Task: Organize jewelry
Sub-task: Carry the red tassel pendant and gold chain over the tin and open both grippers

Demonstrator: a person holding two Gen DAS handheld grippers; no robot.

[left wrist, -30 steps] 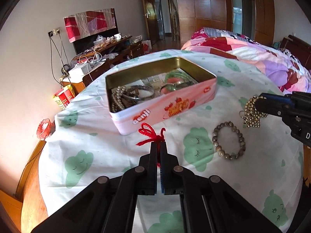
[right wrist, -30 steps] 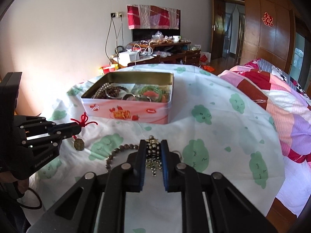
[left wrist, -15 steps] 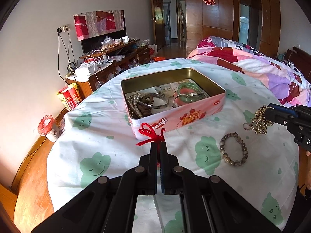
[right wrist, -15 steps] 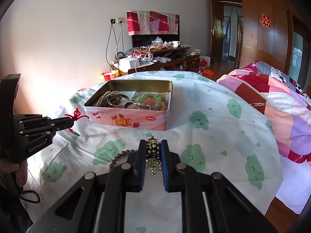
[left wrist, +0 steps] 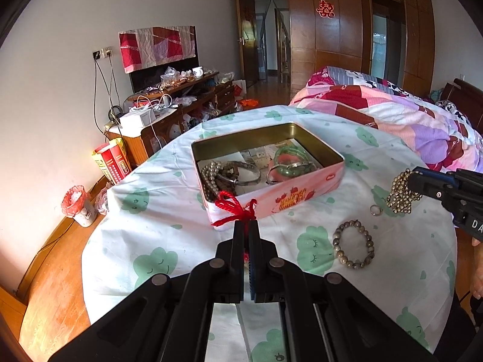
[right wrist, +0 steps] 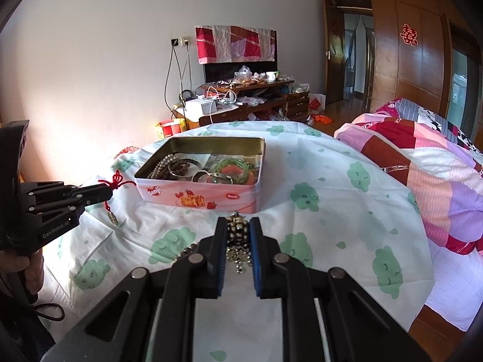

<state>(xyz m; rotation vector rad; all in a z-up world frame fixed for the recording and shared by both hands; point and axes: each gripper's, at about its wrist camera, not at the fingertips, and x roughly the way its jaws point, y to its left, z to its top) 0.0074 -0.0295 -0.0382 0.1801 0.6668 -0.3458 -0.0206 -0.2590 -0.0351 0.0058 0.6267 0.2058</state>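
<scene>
Red knotted cord charm (left wrist: 234, 209) pinched in left gripper (left wrist: 246, 235); gold bead chain (right wrist: 238, 241) clamped in right gripper (right wrist: 238, 235); both awaited drop into pink rectangular tin (left wrist: 305, 193).

The tin (left wrist: 302, 194) blocks the path at twelve o'clock; open cloth (left wrist: 169, 211) lies at ten, a bracelet (left wrist: 353, 248) at two.

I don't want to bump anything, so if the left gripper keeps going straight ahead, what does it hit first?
Probably the near wall of the pink tin; the left gripper points right at it, though it may sit high enough to clear the rim.
</scene>
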